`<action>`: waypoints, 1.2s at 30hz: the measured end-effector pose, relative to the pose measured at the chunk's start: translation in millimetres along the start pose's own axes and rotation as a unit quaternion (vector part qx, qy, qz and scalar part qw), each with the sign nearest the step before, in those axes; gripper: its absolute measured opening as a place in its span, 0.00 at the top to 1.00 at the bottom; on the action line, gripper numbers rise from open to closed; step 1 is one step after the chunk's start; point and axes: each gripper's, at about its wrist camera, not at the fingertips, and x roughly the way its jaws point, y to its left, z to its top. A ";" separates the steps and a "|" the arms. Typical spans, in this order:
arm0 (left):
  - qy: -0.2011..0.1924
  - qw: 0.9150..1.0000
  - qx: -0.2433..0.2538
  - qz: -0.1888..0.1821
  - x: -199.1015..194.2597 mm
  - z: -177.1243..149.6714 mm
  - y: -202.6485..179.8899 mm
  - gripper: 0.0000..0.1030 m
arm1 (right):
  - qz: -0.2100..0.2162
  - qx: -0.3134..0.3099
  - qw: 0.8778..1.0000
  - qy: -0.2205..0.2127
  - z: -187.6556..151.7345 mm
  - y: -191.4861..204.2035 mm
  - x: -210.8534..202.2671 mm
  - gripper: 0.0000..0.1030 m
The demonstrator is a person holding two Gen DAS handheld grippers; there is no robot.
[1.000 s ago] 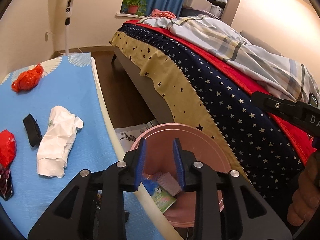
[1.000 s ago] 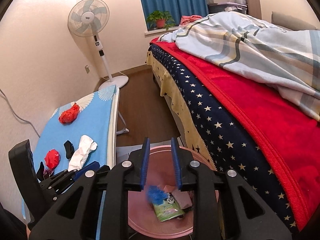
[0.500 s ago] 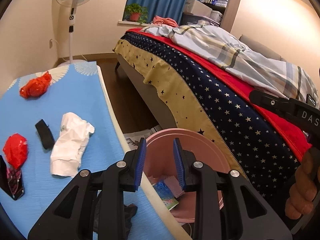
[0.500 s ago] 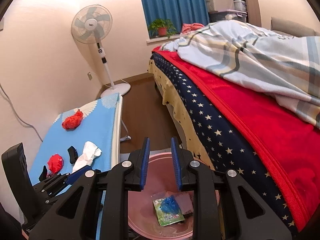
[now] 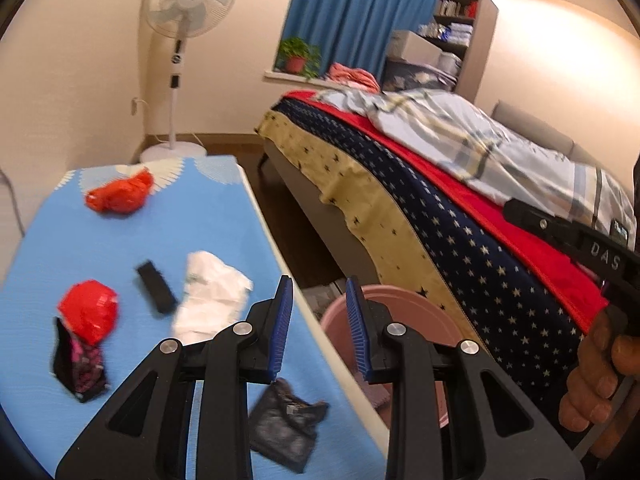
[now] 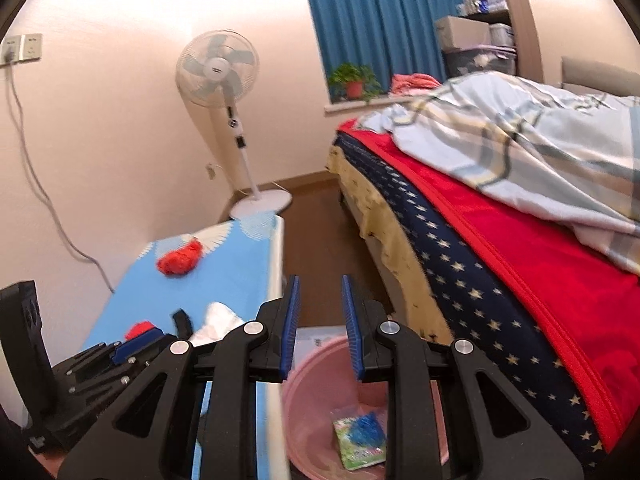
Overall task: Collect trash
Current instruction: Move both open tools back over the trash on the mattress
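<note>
A blue-topped table (image 5: pixel 120 248) holds trash: a crumpled white paper (image 5: pixel 212 300), a black strip (image 5: pixel 156 292), two red crumpled bags (image 5: pixel 120 196) (image 5: pixel 88 312), a dark patterned wrapper (image 5: pixel 76 364) and a dark grey wrapper (image 5: pixel 284 420). A pink bin (image 6: pixel 320 364) stands on the floor beside the table, with a green packet (image 6: pixel 360 444) and blue scrap inside. My left gripper (image 5: pixel 316 328) is open and empty over the table's right edge. My right gripper (image 6: pixel 318 328) is open and empty above the bin.
A bed (image 5: pixel 440 208) with a starred navy cover, red blanket and plaid quilt runs along the right, close to the bin. A standing fan (image 6: pixel 228 92) is at the back by the wall. A narrow strip of wooden floor (image 6: pixel 312 240) lies between table and bed.
Both grippers have risen and tilted up and to the left. The left one now looks more over the table. The blue scrap has dropped into the bin.
</note>
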 end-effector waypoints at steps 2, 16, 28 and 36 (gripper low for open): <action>-0.008 1.000 -0.006 0.005 -9.4 8.8 9.7 0.74 | 0.017 -0.006 1.000 -0.008 5.5 10.5 -1.2 0.79; -0.033 0.997 0.017 0.063 -69.8 79.7 90.8 0.74 | 0.127 -0.064 0.990 -0.015 55.7 89.4 18.3 0.83; -0.042 0.997 0.010 0.069 -50.9 88.7 173.1 0.74 | 0.161 -0.116 0.980 0.015 42.4 116.8 82.7 0.82; -0.023 0.997 -0.004 0.073 -21.6 77.8 213.3 0.74 | 0.159 -0.069 0.979 0.109 -6.1 104.4 146.1 0.81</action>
